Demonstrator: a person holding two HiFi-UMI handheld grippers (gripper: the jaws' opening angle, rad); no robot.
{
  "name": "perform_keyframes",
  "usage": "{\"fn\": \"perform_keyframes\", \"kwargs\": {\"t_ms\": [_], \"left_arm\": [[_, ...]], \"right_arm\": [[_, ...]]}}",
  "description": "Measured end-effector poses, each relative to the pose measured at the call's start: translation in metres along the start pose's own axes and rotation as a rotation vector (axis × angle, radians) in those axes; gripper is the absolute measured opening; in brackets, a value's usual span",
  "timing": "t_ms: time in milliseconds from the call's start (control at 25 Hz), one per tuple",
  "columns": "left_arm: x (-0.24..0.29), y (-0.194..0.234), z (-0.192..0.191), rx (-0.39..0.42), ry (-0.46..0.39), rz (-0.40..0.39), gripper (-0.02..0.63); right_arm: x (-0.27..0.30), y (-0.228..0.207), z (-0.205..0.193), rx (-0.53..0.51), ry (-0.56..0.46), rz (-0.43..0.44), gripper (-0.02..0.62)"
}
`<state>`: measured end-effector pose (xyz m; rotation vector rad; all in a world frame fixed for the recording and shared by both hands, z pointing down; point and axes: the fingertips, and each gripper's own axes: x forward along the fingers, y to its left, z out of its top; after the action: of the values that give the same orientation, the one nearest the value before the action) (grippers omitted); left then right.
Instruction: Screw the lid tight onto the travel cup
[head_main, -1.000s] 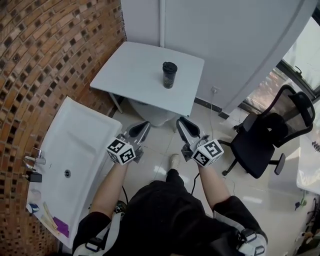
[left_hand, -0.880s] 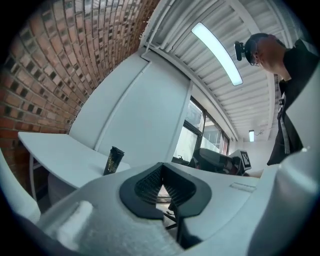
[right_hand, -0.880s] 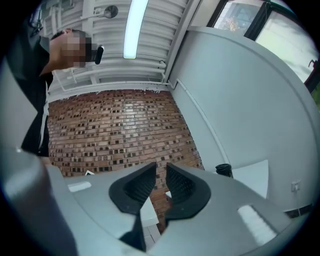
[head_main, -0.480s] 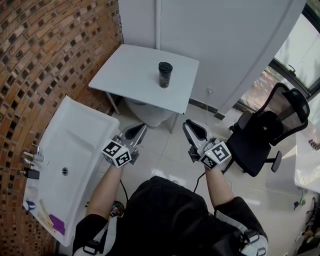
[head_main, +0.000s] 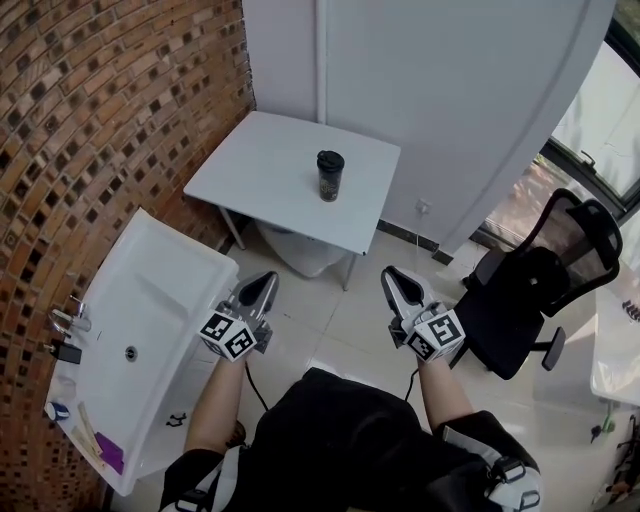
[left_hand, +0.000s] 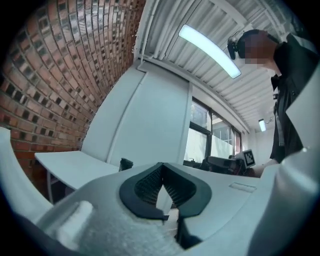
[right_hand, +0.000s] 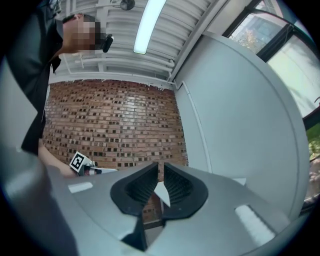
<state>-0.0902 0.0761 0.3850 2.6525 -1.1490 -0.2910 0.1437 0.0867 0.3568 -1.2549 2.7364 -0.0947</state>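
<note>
The black travel cup (head_main: 330, 175) stands upright with its lid on, near the middle of the white table (head_main: 262, 150). Both grippers hang over the floor well short of the table, pointing toward it. My left gripper (head_main: 262, 284) is shut with nothing in it; in its own view the pads (left_hand: 150, 184) meet and the cup (left_hand: 125, 163) shows small and far off. My right gripper (head_main: 397, 277) is empty and its jaws are closing, with a narrow slit left between the pads (right_hand: 176, 184).
A white washbasin (head_main: 140, 320) with a tap runs along the brick wall at the left. A black office chair (head_main: 540, 285) stands at the right. A white rounded object (head_main: 300, 245) sits under the table. Tiled floor lies between me and the table.
The view has drawn back from the table. Both grippers have dropped lower in the picture and spread farther apart. The cup has not moved on the table.
</note>
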Motion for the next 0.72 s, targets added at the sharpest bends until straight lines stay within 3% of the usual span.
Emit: {"fn": "perform_keyframes", "kwargs": {"t_ms": [240, 440, 720], "left_arm": [[-0.006, 0.006, -0.015, 0.019, 0.012, 0.041, 0.002], [0.007, -0.016, -0.008, 0.073, -0.004, -0.001, 0.002], [0.006, -0.028, -0.004, 0.049, -0.006, -0.021, 0.002]], "right_arm": [[0.002, -0.013, -0.009, 0.033, 0.000, -0.055, 0.011], [0.010, -0.007, -0.010, 0.002, 0.013, -0.020, 0.005], [0.018, 0.004, -0.007, -0.005, 0.014, 0.005, 0.005]]}}
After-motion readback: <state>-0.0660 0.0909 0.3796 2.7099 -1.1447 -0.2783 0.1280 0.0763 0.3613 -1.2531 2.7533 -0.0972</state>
